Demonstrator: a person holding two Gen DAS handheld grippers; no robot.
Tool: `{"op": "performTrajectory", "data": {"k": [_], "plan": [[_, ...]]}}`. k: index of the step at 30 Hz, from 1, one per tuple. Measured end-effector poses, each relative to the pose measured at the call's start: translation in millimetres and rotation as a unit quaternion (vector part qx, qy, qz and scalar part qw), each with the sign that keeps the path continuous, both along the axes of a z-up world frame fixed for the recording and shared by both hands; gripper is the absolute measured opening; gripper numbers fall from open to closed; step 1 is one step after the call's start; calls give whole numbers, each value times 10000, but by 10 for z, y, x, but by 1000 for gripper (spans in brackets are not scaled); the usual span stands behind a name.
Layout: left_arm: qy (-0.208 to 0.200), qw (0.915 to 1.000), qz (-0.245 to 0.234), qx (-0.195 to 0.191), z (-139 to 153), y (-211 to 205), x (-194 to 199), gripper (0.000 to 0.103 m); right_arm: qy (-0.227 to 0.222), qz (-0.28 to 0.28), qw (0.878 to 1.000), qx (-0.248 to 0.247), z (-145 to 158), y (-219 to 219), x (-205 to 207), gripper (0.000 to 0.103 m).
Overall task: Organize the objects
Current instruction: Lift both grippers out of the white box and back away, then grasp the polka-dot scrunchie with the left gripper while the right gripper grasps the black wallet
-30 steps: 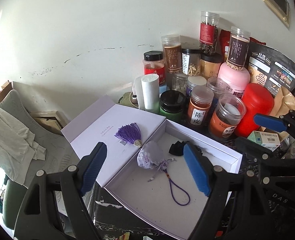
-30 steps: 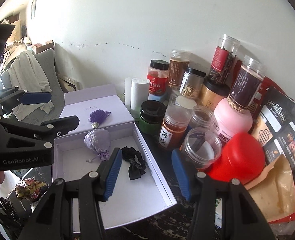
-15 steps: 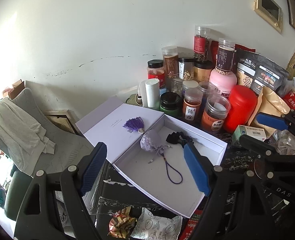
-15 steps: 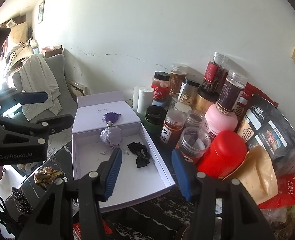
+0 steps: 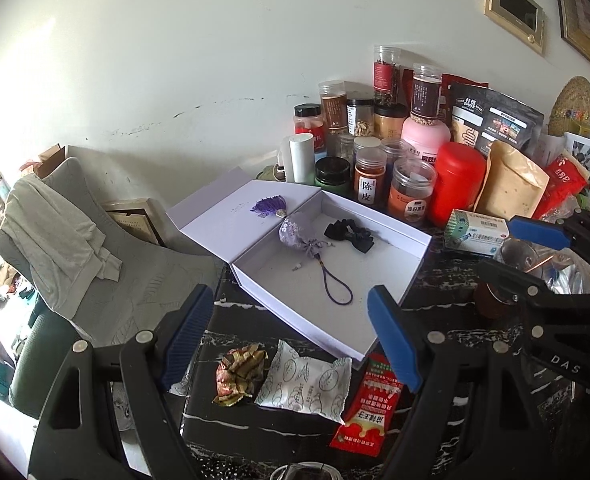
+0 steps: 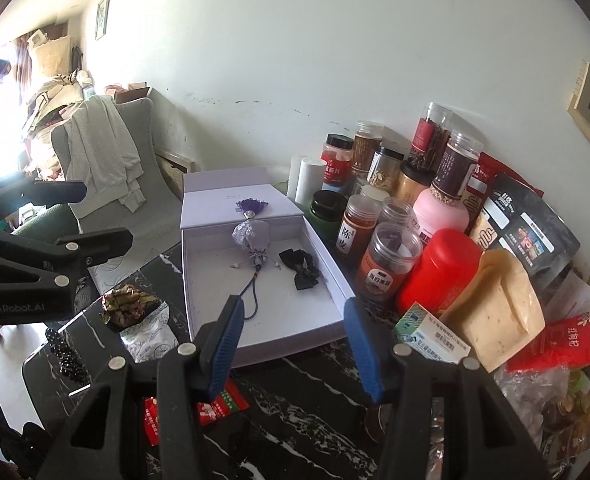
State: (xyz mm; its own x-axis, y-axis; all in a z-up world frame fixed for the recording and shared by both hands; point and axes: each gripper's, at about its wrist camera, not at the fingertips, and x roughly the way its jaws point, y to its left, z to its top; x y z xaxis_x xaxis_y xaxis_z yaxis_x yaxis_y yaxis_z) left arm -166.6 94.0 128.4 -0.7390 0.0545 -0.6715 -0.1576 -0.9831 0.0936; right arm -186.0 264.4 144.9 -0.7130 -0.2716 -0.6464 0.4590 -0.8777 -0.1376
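An open lavender gift box [image 5: 391,316] [image 6: 327,320] lies on the black marble table. Inside it are a purple sachet with a tassel and cord [image 5: 295,232] [image 6: 251,236] and a black bow [image 5: 351,234] [image 6: 301,268]. My left gripper [image 5: 291,336] is open and empty, held above the table in front of the box. My right gripper [image 6: 291,344] is open and empty, near the box's front edge. The right gripper also shows in the left wrist view [image 5: 535,248], and the left gripper in the right wrist view [image 6: 79,216].
Several jars, a red canister [image 5: 457,182] [image 6: 439,272] and snack bags crowd the wall behind the box. A medicine carton [image 5: 477,232] [image 6: 431,334] lies to its right. Wrapped snacks [image 5: 307,384] [image 6: 129,304], a red sachet [image 5: 369,408] and black beads [image 6: 65,354] lie in front. A grey chair [image 5: 115,272] stands left.
Both grippers have pulled back and up from the box, so more of the table and the snack packets in front come into view. Both stay open.
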Motion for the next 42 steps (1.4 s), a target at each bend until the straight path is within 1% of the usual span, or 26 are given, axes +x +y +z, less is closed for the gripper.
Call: {"op": "performTrajectory", "data": {"k": [5,17,20,27,32,36,42], "plan": [[-91,9998,-28,156,-71,-34,317,78,-61,37,10000,17,-83,42,235,52],[-162,9994,200,218,-305,-226,1028,78,-200,274,9994,-27,-321,64,742,52],[-205,9992,203,260,-369,-284,1164,78,-248,366,9990,-12,-402,37,867,54],[-319,9980,379,392,-559,-451,1382,78,-349,589,9977,24,-548,-49,1083,55],[-386,9973,499,381,-688,-557,1481,78,-464,790,9958,29,-664,-139,1197,55],[-463,9961,636,405,-807,-702,1571,78,-627,1015,9928,-127,-744,-218,1264,55],[-634,9931,851,493,-1009,-936,1621,78,-804,1375,9871,-141,-901,-437,1338,55]]}}
